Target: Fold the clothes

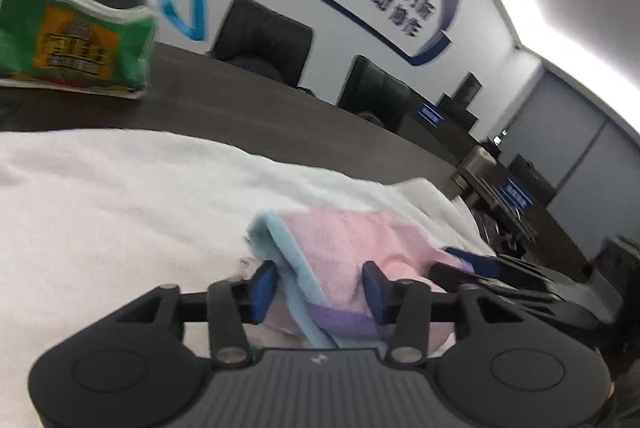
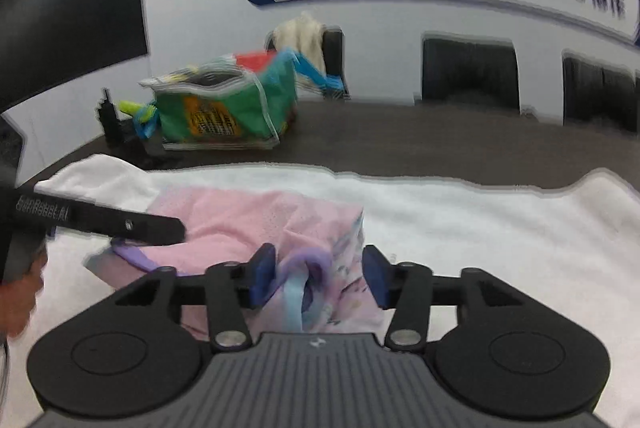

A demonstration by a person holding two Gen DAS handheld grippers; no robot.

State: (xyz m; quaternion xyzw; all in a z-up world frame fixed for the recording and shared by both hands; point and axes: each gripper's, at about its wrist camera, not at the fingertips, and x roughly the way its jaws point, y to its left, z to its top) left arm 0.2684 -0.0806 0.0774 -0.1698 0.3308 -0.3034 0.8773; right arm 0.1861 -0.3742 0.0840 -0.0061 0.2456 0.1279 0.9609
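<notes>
Dark counter (image 2: 440,144), white towel (image 2: 460,224) spread across its near part. Green bag (image 2: 224,112) sits well back on the counter, black chairs (image 2: 470,72) behind. Pink garment (image 2: 256,216), blue and purple trim, lies bunched on the towel. Left gripper (image 1: 320,288): jaws partly apart, straddling the garment's blue-trimmed edge, pads not pressing. Right gripper (image 2: 318,278): jaws partly apart, purple and blue trim loop between them, left pad touching cloth, no clamp.
</notes>
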